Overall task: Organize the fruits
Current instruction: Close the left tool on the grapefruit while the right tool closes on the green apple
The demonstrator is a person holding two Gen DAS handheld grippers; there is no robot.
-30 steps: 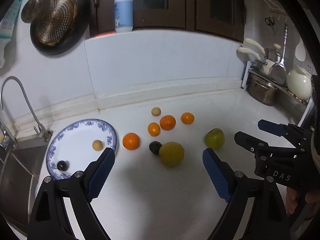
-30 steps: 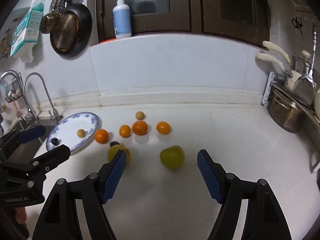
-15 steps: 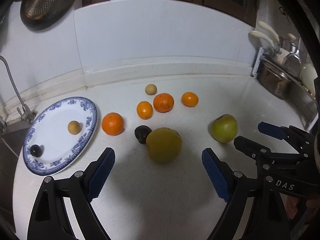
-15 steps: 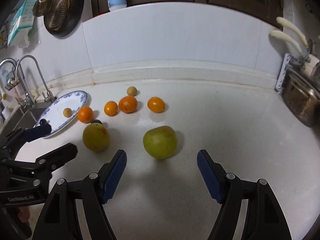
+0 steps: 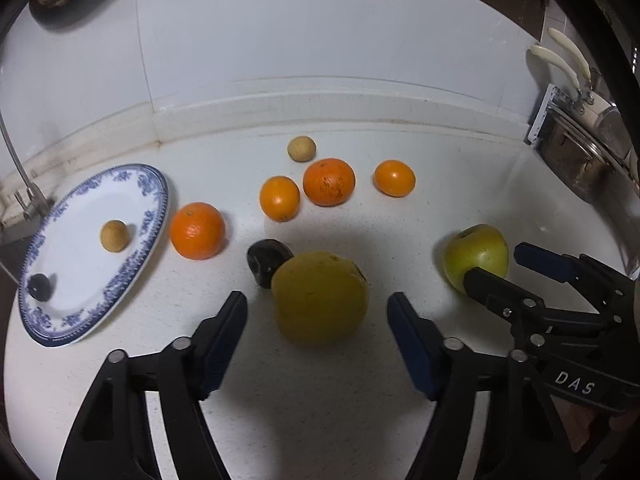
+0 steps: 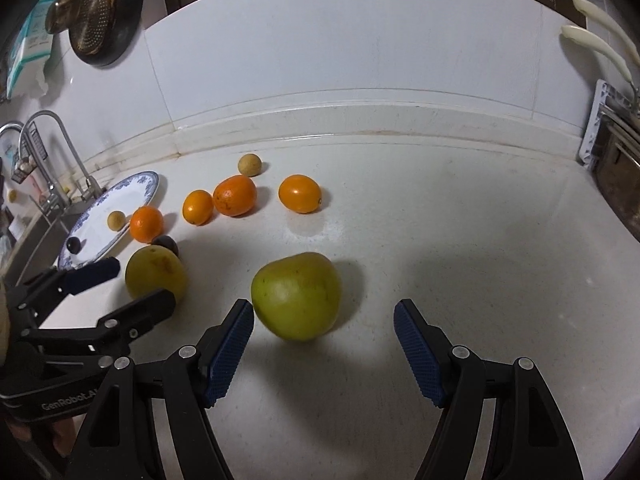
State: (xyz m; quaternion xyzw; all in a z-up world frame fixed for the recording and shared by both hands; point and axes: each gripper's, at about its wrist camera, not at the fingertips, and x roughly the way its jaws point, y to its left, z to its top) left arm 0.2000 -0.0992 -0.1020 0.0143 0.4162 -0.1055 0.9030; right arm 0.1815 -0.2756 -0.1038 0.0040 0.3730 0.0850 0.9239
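1. Counter (image 5: pixel 460 184): most fruit loose mid-frame, so sorting barely begun.
2. Plate (image 5: pixel 156 196), left of frame: only a longan (image 5: pixel 114 236) and a dark fruit (image 5: pixel 39 287) placed.
3. Yellow fruit (image 5: pixel 320 298), lower centre, just ahead of left gripper (image 5: pixel 318 342); jaws spread, empty.
4. Green apple (image 6: pixel 297 296), lower centre, before right gripper (image 6: pixel 324 344); jaws spread, empty.
5. Four oranges (image 5: pixel 329 181), a plum (image 5: pixel 266 258), another longan (image 5: pixel 301 148) left.
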